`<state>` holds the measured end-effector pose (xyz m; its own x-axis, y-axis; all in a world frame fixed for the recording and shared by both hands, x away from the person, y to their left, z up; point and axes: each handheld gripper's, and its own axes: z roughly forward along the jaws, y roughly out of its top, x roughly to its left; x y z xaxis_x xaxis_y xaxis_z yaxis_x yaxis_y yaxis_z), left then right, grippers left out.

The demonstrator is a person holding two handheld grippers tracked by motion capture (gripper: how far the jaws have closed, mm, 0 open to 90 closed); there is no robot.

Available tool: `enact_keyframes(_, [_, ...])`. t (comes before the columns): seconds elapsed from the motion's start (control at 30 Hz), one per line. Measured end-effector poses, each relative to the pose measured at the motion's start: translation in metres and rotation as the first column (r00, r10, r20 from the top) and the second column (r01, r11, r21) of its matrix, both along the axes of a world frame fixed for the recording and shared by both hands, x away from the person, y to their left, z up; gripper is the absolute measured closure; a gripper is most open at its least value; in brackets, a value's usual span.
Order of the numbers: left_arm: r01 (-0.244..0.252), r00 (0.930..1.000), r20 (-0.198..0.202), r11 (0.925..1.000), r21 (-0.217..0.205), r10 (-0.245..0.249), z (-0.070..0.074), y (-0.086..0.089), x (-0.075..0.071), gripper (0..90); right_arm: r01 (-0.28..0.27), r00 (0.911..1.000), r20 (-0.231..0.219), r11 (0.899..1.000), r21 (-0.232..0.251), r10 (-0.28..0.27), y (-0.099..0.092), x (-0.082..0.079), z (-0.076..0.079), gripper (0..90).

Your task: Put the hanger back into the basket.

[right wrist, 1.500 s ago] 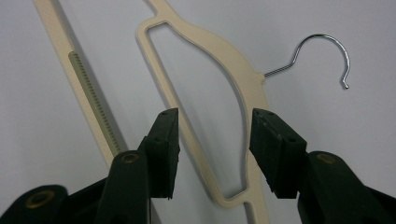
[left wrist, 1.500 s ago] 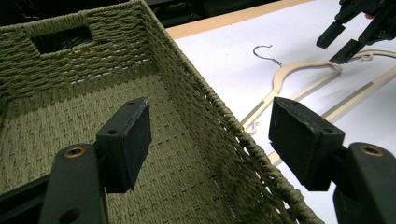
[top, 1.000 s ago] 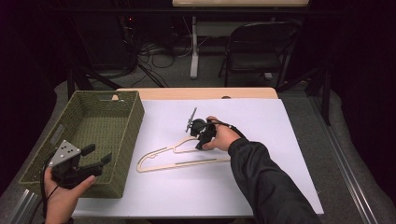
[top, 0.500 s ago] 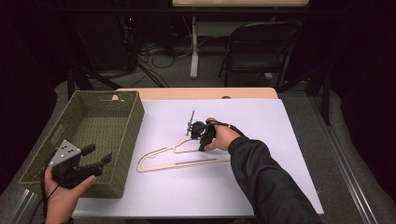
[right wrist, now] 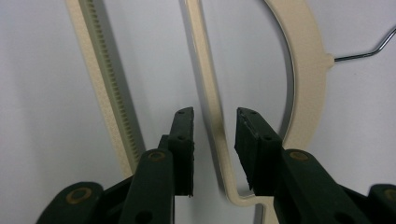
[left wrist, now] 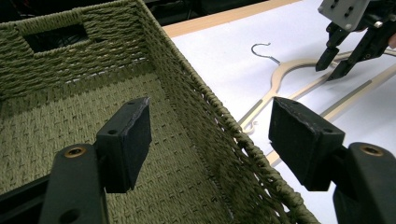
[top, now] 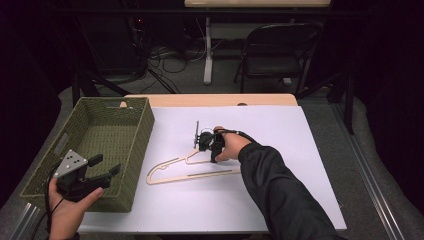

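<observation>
Right gripper [right wrist: 212,154]: jaws just closing, now narrowly astride one thin arm of the cream wooden hanger [top: 192,167], flat on the table at centre frame; not yet pinched. Left gripper [left wrist: 210,140]: wide open, empty, over the basket [top: 107,117].

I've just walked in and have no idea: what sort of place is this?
Probably a lab or workshop set up for recording handwork: a table with a white top, cables on the floor, dark surroundings, and a person working a hand-held claw over a wooden hanger.
</observation>
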<state>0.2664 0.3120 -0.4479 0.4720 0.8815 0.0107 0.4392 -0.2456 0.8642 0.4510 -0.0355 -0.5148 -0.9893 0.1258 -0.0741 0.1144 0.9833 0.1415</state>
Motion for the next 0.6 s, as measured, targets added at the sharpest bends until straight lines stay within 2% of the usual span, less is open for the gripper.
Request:
enact_keyframes(0.27, [-0.009, 1.0, -0.003, 1.0, -0.003, 0.009, -0.001, 0.002, 0.0, 30.1, -0.008, 0.9997, -0.022, 0.999, -0.042, 0.007, -0.001, 0.003, -0.006, 68.6])
enact_keyframes(0.6, [-0.009, 1.0, -0.003, 1.0, -0.003, 0.009, -0.001, 0.001, 0.0, 30.3, -0.015, 0.9992, -0.037, 0.999, -0.044, 0.013, -0.004, 0.005, -0.012, 70.3])
